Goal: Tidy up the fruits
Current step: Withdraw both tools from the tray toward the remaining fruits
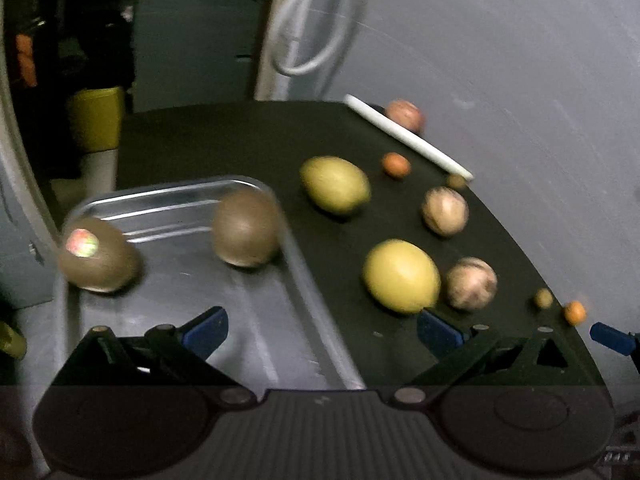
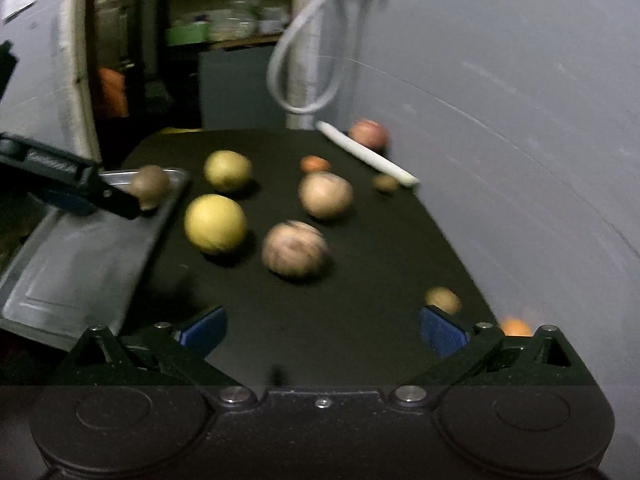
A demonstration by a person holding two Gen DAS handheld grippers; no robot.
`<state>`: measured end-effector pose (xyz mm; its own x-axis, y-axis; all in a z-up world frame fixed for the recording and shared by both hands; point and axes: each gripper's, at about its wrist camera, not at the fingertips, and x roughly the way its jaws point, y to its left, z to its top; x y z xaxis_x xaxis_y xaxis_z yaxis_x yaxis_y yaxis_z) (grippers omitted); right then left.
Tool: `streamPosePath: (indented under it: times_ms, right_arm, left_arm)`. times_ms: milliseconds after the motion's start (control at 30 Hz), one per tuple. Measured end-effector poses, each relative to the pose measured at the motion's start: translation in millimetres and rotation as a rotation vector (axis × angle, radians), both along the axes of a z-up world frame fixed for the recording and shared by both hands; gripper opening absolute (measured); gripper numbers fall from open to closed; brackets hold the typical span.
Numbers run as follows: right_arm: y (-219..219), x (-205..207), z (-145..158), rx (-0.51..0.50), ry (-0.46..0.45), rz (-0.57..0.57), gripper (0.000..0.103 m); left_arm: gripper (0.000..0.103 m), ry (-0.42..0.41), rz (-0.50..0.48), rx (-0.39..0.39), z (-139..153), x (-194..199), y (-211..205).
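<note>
Two brown kiwis lie in the metal tray [image 1: 192, 284]: one with a sticker [image 1: 100, 254] at its left rim, the other [image 1: 246, 230] at the far right corner. Two lemons [image 1: 334, 184] [image 1: 402, 276], three mottled round fruits [image 1: 445, 210] [image 1: 471, 283] [image 1: 404, 114] and small orange fruits [image 1: 396, 165] [image 1: 575, 312] sit on the black mat [image 1: 240, 148]. My left gripper [image 1: 324, 330] is open over the tray's right rim, with nothing between its pads. My right gripper [image 2: 323, 330] is open over bare mat; the nearest mottled fruit [image 2: 295, 249] lies ahead of it.
A white stick [image 1: 408, 138] lies along the mat's far right edge by the grey wall. Two small brownish fruits [image 2: 386, 182] [image 2: 442, 299] sit near that edge. A finger of the left gripper [image 2: 116, 200] reaches over the tray [image 2: 80, 264]. A hose loop [image 2: 304, 76] hangs behind.
</note>
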<state>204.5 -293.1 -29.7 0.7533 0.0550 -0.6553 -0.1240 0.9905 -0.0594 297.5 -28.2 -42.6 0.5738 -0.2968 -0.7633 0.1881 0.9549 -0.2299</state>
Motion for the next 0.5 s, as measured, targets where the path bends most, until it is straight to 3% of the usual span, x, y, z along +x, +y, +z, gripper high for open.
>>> streamPosePath:
  times_ms: [500]
  right_arm:
    - [-72.6,-26.7,-29.2,0.032,0.005,-0.212,0.102]
  left_arm:
    - [0.102,-0.003,-0.238,0.108,2.6,-5.4,-115.4]
